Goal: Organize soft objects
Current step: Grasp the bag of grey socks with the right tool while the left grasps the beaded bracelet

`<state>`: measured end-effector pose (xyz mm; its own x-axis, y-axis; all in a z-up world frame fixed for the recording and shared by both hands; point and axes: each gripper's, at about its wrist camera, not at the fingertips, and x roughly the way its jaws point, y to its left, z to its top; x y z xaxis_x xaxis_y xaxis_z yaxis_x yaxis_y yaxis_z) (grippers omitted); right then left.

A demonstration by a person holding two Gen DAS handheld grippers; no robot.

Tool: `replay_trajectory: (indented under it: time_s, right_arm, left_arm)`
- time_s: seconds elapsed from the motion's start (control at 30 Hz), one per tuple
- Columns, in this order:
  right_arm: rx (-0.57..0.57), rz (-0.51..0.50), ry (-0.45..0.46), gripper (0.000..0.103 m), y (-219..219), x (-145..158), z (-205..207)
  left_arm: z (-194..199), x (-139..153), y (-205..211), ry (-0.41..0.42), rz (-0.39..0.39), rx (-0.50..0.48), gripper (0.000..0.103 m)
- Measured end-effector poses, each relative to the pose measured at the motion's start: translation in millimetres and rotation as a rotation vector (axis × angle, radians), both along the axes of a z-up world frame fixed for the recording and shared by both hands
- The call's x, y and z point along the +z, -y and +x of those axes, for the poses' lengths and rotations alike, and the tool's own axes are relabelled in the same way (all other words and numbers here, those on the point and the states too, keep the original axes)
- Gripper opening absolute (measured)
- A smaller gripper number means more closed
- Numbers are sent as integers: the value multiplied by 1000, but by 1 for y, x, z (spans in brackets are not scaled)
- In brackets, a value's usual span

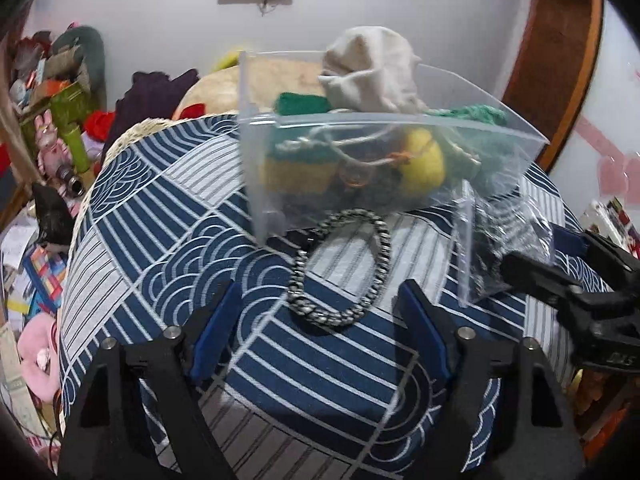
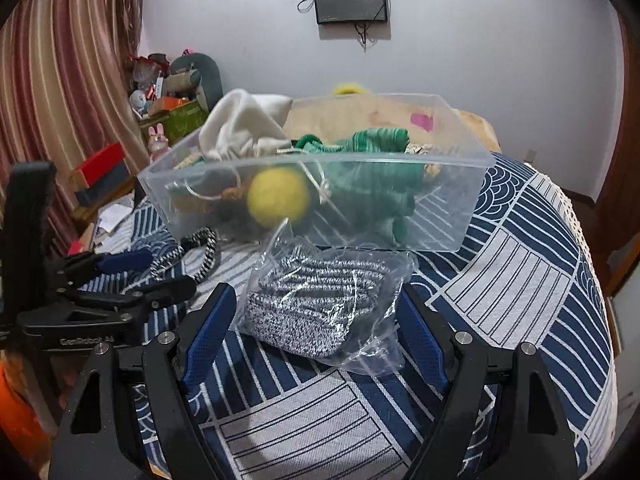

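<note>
A clear plastic bin (image 1: 460,128) (image 2: 440,200) stands on the blue patterned cloth. It holds a beige cloth pouch (image 1: 368,72) (image 2: 240,124), green knitwear (image 2: 372,176), a yellow ball (image 2: 278,196) (image 1: 424,164) and cords. A black-and-white braided rope loop (image 1: 344,268) (image 2: 202,254) lies in front of the bin, between my open left gripper's fingers (image 1: 320,312). A clear bag of black-and-white knit cord (image 2: 316,308) (image 1: 500,252) lies between my open right gripper's fingers (image 2: 316,320). Neither gripper holds anything.
The cloth-covered surface (image 2: 520,280) drops off at its rounded edges. Toys, boxes and papers clutter the floor at the left (image 1: 40,200). A curtain (image 2: 60,80) hangs at the left. A wooden door frame (image 1: 560,60) stands at the right.
</note>
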<state>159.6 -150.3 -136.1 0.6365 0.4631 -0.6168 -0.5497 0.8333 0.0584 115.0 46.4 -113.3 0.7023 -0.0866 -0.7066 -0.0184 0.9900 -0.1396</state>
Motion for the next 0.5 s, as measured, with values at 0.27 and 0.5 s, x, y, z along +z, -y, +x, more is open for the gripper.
replay_trajectory:
  time_s: [0.27,0.5]
  right_arm:
    - [-9,-7,-18,61,1,-5,3]
    - [1,9,-9,40,13,-2,-4]
  left_arm:
    - [-1,0,14,27,42,-53,38]
    - [-16,1,22,43,41,-74,15]
